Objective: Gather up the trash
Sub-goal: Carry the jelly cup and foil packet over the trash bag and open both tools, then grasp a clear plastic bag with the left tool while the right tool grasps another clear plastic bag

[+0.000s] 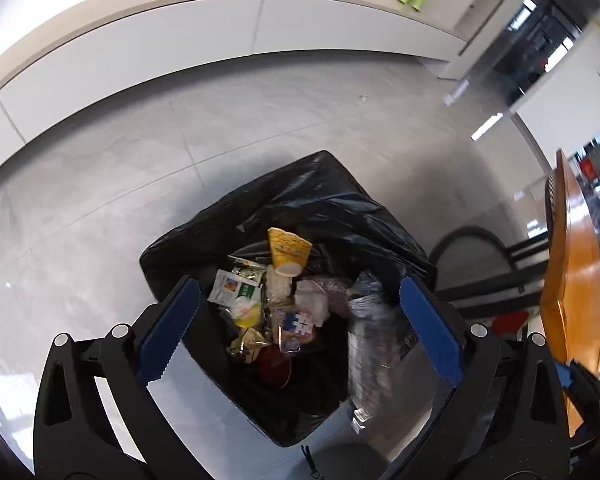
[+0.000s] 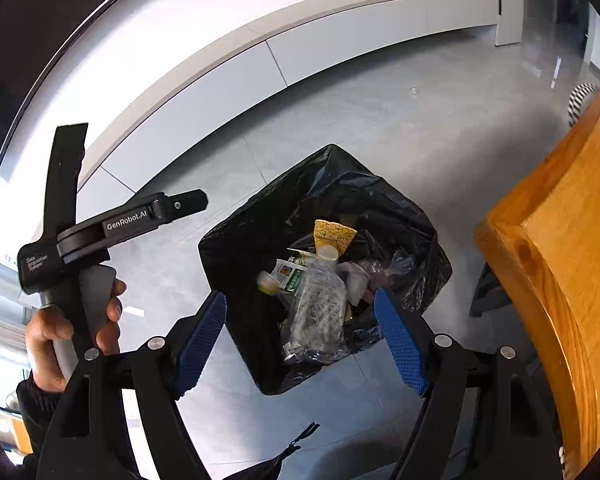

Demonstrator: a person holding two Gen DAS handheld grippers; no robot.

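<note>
Left gripper [image 1: 300, 324] and right gripper [image 2: 300, 332] are hovering spread wide, gripping nothing; black-lined bin [image 1: 320, 196] is holding wrappers and a yellow cup [image 1: 289, 249].

left gripper [image 1: 300, 328]: jaws wide, angled down | right gripper [image 2: 300, 340]: jaws apart

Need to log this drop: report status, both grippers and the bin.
Left gripper open, right gripper open, nothing gripped. Clear wrapper falling into black-bagged bin. Wooden table close by, bin mouth unobstructed.
</note>
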